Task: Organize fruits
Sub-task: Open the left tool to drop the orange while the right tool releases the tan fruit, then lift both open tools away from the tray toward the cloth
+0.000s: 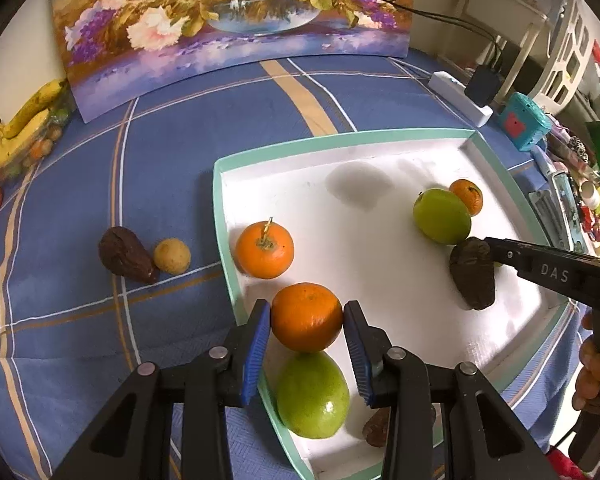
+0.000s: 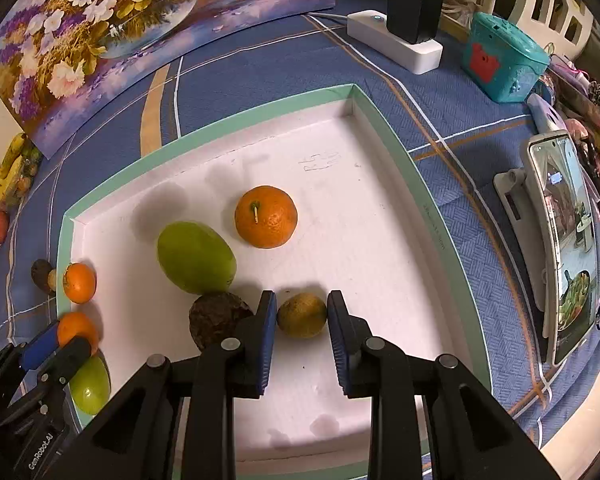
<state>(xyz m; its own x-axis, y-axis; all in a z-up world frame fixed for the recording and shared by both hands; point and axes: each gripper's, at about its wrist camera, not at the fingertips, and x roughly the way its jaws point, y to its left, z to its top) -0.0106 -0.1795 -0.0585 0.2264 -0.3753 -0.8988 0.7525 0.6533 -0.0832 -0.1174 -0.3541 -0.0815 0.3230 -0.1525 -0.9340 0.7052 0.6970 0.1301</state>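
Landmark: the tray (image 2: 384, 148), white floor, green rim, sitting on a blue plaid cloth (image 1: 160, 168).

Nearest, over the tray's left edge: left gripper (image 1: 307, 326) has its fingers (image 1: 256, 352) pinching an orange (image 1: 307, 322) from both sides, pads touching the peel. It looks carried above the tray floor, likely to be set down with the other citrus. Directly below it inside the tray lies a green mango (image 1: 312, 394), with a brown fruit (image 1: 378, 426) just beside that, partly hidden by a finger.

Near the tray's middle front: right gripper (image 2: 302, 320) has its fingers (image 2: 266, 344) closed on a small yellow-green fruit (image 2: 302, 315), pointing steeply down; whether the fruit is resting on the floor or lifted, can't tell. A dark wrinkled fruit (image 2: 216, 318) sits touching the left finger.

Further in: a second green mango (image 2: 196, 258) and a stemmed orange (image 2: 266, 216), near each other, looks like the start of a grouping. Another stemmed orange (image 1: 265, 249) sits against the left rim.

Outside the tray on the left: a dark fruit (image 1: 126, 254) and a small tan one (image 1: 172, 255), touching, not yet collected.

Beyond the tray: a flower painting (image 1: 228, 16) propped up, bananas (image 1: 20, 128) far left, a white power strip (image 2: 396, 40) with a black adapter, a teal box (image 2: 504, 64), and a phone on a stand (image 2: 560, 240) to the right. Cluttered home room, soft surface, fruit may roll.
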